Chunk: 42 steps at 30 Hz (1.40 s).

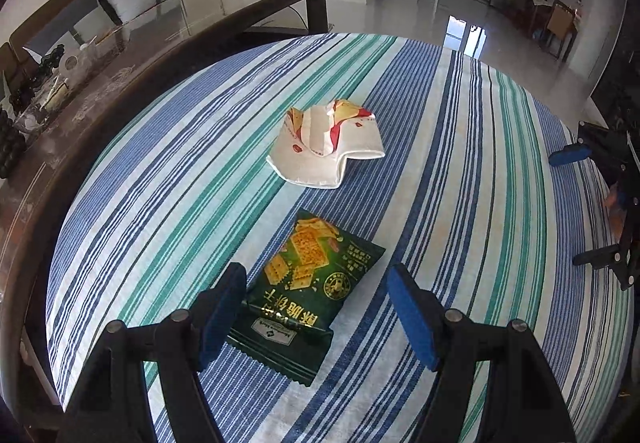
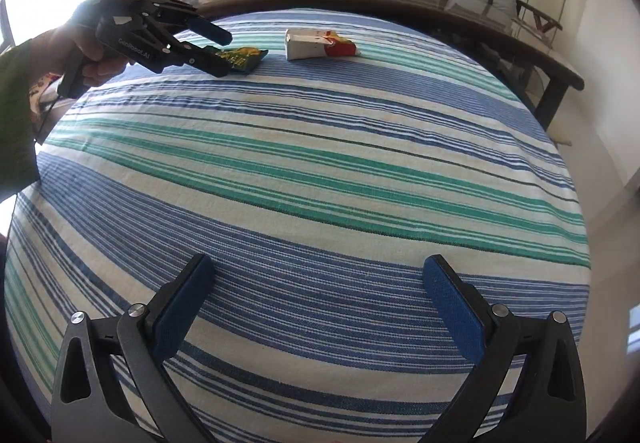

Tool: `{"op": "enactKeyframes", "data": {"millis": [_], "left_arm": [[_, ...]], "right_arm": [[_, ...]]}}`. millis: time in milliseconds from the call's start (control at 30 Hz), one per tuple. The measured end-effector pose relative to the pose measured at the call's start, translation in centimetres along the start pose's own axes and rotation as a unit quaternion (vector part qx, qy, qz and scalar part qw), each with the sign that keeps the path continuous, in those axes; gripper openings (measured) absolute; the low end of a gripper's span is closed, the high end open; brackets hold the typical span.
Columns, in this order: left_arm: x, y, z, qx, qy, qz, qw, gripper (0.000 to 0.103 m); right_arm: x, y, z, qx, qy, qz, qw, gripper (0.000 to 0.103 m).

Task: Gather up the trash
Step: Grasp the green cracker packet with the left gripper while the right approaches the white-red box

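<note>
Left tool [image 1: 316,317] held open over the striped table [image 1: 460,163], fingers pointing steeply down. Green cracker packet [image 1: 308,291] lies flat between and just beyond the blue pads [image 1: 412,319]; near end sits close to the left pad, contact unclear. Farther on, well apart from the tool, a crumpled white-and-red wrapper [image 1: 326,141] near the table's middle. Right tool [image 2: 318,307] also open, nothing between its fingers, above bare cloth, well away from both pieces.

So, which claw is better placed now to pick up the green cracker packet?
Left. The left claw stands open astride the green cracker packet; the right claw hangs open over bare striped cloth.
</note>
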<state>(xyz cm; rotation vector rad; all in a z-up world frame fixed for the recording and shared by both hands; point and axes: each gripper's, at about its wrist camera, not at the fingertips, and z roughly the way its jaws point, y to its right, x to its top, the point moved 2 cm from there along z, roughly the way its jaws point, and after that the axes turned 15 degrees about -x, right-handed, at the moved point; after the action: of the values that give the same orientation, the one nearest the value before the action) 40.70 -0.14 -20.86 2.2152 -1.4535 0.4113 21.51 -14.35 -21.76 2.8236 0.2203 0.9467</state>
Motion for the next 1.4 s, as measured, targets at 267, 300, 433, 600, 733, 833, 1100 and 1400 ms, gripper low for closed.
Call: {"op": "enactKeyframes", "data": {"millis": [267, 300, 433, 600, 733, 833, 1100, 1400], "left_arm": [[-0.9, -1.1, -0.9, 0.011, 0.046, -0.090, 0.9949, 0.043], [-1.3, -0.9, -1.1, 0.019, 0.053, -0.106, 0.9928, 0.043], [-3.4, 0.8, -2.2, 0.089, 0.082, -0.205, 0.9713, 0.042], [-6.9, 5.4, -3.2, 0.167, 0.095, -0.311, 0.9309, 0.043], [-9.0, 8.6, -3.2, 0.194, 0.110, -0.334, 0.9158, 0.053], [-9.5, 9.5, -2.9, 0.194, 0.115, -0.328, 0.9173, 0.079], [-8.9, 8.4, -2.5, 0.185, 0.142, -0.291, 0.9281, 0.085], [-8.8, 8.3, -2.3, 0.190, 0.139, -0.294, 0.9263, 0.089]], "right_arm": [[0.1, 0.0, 0.0, 0.000, 0.000, 0.000, 1.000, 0.103], [0.0, 0.0, 0.0, 0.000, 0.000, 0.000, 1.000, 0.103], [0.0, 0.0, 0.0, 0.000, 0.000, 0.000, 1.000, 0.103], [0.1, 0.0, 0.1, 0.000, 0.000, 0.000, 1.000, 0.103], [0.1, 0.0, 0.1, 0.001, 0.000, 0.000, 1.000, 0.103], [0.1, 0.0, 0.1, 0.001, 0.000, 0.000, 1.000, 0.103], [0.1, 0.0, 0.1, 0.003, 0.000, -0.005, 1.000, 0.103], [9.3, 2.4, 4.0, 0.102, -0.029, 0.130, 0.986, 0.087]]}}
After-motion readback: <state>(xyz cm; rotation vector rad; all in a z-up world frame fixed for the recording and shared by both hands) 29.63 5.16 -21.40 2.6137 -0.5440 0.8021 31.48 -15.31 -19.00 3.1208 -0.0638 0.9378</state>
